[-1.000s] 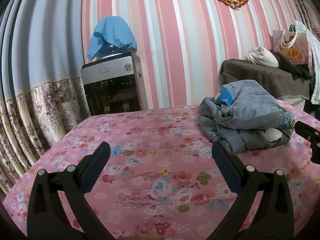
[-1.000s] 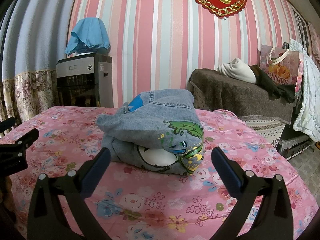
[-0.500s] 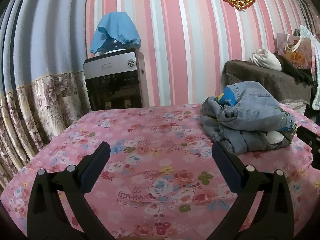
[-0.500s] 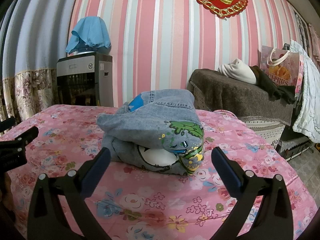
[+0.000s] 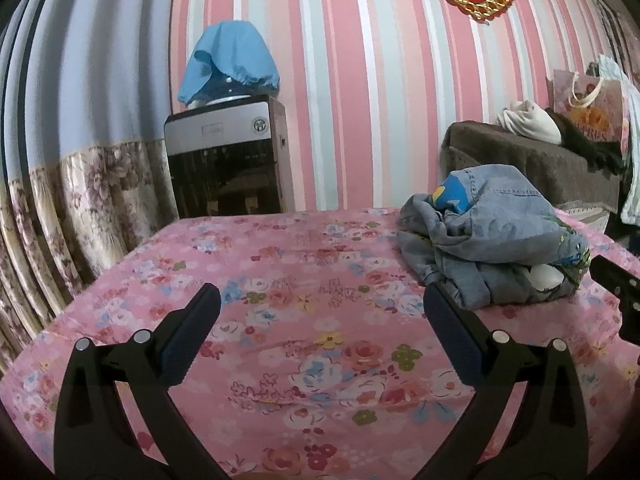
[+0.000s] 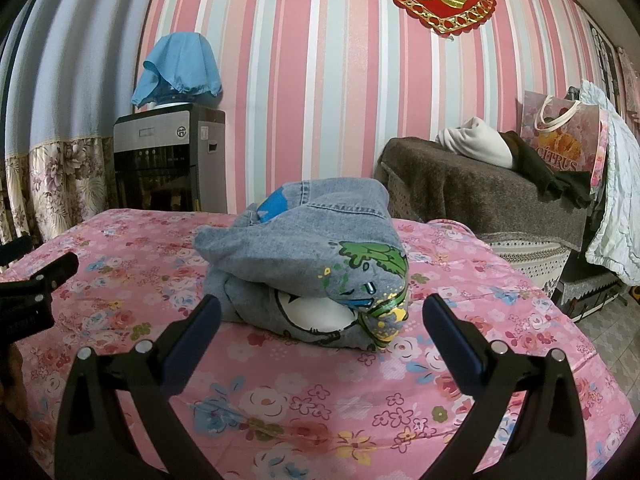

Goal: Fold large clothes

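Note:
A folded bundle of light-blue denim clothing (image 6: 312, 256) with green, yellow and white cartoon prints lies on the pink floral table cover (image 6: 280, 392). In the left wrist view the same denim bundle (image 5: 492, 240) sits at the right, beyond my right fingertip. My right gripper (image 6: 320, 312) stands open just in front of the bundle, touching nothing. My left gripper (image 5: 320, 308) is open over bare floral cloth (image 5: 300, 264), well left of the bundle. Each gripper's tip shows at the edge of the other's view.
A water dispenser (image 5: 228, 160) with a blue cloth cover (image 5: 232, 60) stands against the striped wall behind the table. A brown-draped cabinet (image 6: 480, 200) at the right carries a cream garment (image 6: 476, 144), dark clothes and a floral shopping bag (image 6: 560, 136). Floral curtains (image 5: 60, 208) hang at left.
The left wrist view has tilted slightly, so the wall and dispenser sit a bit differently in frame. The right gripper and the denim bundle have stayed put.

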### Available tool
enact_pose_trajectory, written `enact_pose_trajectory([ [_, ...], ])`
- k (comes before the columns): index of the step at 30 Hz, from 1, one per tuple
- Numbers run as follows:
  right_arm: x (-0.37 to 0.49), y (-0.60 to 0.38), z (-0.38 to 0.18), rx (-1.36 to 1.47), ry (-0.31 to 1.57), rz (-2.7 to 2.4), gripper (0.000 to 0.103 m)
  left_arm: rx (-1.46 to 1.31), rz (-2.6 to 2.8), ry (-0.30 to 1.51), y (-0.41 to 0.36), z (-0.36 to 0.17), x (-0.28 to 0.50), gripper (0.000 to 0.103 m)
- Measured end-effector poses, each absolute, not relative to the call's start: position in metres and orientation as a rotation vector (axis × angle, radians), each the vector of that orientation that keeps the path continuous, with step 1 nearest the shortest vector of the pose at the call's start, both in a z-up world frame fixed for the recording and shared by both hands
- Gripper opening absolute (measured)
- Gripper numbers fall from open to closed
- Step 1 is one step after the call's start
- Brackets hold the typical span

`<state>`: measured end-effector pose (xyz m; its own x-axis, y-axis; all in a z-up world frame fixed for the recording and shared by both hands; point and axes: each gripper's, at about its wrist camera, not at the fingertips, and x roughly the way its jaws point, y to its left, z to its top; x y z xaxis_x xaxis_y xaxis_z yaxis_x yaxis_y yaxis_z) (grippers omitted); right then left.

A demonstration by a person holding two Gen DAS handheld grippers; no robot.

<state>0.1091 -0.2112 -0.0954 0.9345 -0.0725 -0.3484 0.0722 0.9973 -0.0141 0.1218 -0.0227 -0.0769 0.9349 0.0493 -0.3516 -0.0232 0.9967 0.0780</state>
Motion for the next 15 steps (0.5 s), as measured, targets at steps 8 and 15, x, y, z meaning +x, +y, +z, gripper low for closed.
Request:
enact_pose_trajectory([
  [8,0.1095,-0.2123,-0.0956,-0.001,0.355,-0.073,0.101,0.055,0.033,0.366,-0.0199,-0.0782,0.1238,0.1],
  [15,0.1094,-0.213,-0.0957,-0.002,0.356,-0.071,0.101,0.049,0.022,0.365,-0.0197,-0.0783,0.1223,0.1],
])
